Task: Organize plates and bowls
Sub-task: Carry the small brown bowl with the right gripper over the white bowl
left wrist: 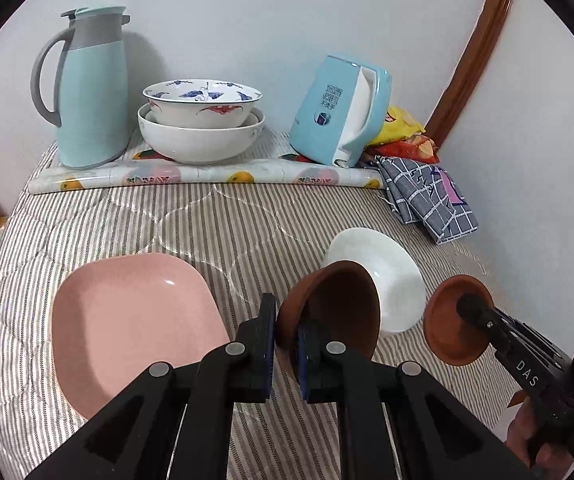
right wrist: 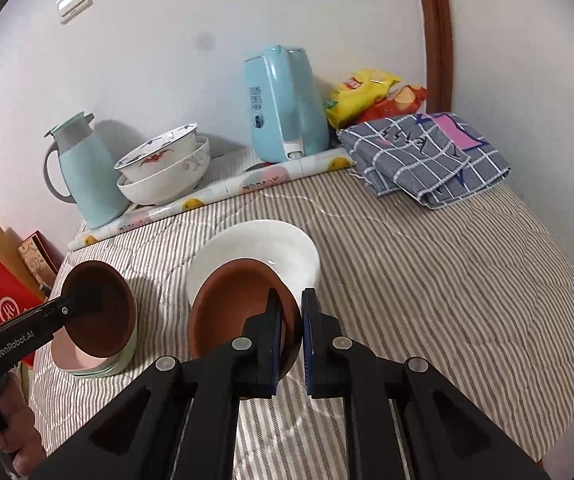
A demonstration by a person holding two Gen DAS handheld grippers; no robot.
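Observation:
My left gripper (left wrist: 287, 340) is shut on the rim of a brown bowl (left wrist: 339, 308) and holds it tilted above the striped cloth, between the pink square plate (left wrist: 127, 328) and the white bowl (left wrist: 387, 276). My right gripper (right wrist: 293, 332) is shut on the rim of a second brown bowl (right wrist: 231, 312), in front of the white bowl (right wrist: 263, 252). In the right wrist view the left-held brown bowl (right wrist: 103, 312) hangs over a stack of pink and pale green plates (right wrist: 95, 364). The right-held bowl also shows in the left wrist view (left wrist: 451, 324).
At the back stand a pale blue thermos jug (left wrist: 87, 92), two stacked patterned bowls (left wrist: 203, 120), a blue kettle (left wrist: 339, 112) leaning on snack bags (left wrist: 403, 128), all behind a rolled fruit-print sheet (left wrist: 207, 178). A folded checked cloth (left wrist: 427, 196) lies at the right. Boxes (right wrist: 7, 280) stand left of the table.

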